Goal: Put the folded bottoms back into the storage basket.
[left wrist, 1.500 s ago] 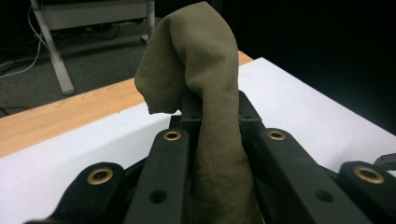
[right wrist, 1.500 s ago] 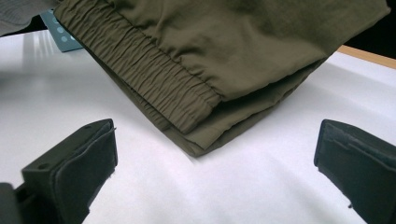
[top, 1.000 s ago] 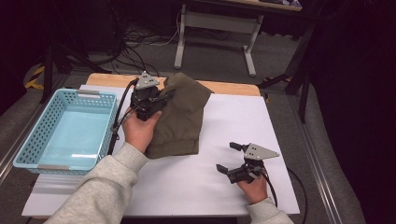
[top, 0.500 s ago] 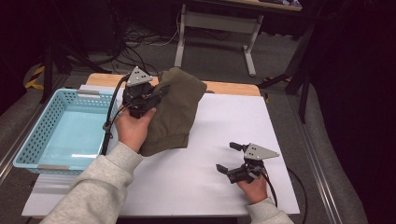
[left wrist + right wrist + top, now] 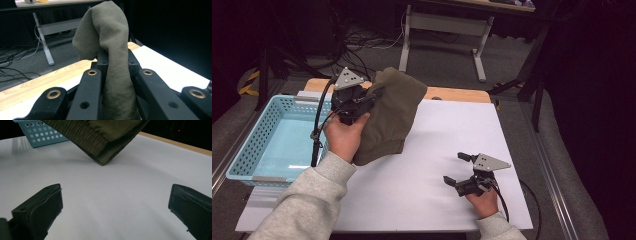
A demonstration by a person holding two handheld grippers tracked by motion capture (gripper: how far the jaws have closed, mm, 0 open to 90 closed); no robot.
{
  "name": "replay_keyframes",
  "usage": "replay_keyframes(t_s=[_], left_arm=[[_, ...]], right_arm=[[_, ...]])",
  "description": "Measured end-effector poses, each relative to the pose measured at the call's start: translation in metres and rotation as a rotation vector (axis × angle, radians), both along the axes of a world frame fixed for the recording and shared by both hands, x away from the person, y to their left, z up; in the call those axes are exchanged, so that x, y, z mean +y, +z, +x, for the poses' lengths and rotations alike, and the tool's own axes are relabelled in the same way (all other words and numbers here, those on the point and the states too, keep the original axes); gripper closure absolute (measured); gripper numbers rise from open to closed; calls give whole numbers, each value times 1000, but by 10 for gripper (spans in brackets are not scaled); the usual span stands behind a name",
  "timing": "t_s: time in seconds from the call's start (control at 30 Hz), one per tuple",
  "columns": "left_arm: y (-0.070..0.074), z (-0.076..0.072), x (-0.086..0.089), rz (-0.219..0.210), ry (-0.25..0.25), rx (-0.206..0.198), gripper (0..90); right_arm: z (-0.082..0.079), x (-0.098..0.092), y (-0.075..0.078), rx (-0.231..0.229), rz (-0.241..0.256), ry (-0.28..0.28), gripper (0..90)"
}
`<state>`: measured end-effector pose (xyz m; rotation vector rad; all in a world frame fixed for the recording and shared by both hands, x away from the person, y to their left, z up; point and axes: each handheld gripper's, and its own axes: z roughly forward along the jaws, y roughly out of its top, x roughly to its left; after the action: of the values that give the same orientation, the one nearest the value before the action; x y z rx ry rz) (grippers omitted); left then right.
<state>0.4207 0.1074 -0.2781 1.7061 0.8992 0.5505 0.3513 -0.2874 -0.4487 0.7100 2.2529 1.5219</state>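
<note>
Left gripper (image 5: 362, 100) pinches one bunched fold of the olive garment (image 5: 389, 117), hanging beside the blue basket (image 5: 267, 137). Right gripper (image 5: 464, 170) rests wide open near the right. So thin a pinch could slip, dropping the cloth short of the basket.

Dim room, brightly lit white tabletop, dark surroundings, soft shadows, mild blur
</note>
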Motion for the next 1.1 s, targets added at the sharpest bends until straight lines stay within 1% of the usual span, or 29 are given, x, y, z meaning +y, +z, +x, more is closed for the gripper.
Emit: replay_keyframes(t_s=[0.27,0.4,0.53,0.73,0.97,1.1], left_arm=[[6,-2,12,-12,19,-10,799],[8,-2,15,-12,28,-12,799],[12,-3,22,-13,35,-17,799],[17,-7,32,-7,42,-21,799],[21,-12,43,-17,51,-19,799],[24,-14,49,-14,55,-21,799]], right_arm=[[0,0,0,-1,0,-1,0],[0,0,0,-1,0,-1,0],[0,0,0,-2,-2,-2,0],[0,0,0,-1,-2,-2,0],[0,0,0,0,-2,-4,0],[0,0,0,0,-3,-4,0]])
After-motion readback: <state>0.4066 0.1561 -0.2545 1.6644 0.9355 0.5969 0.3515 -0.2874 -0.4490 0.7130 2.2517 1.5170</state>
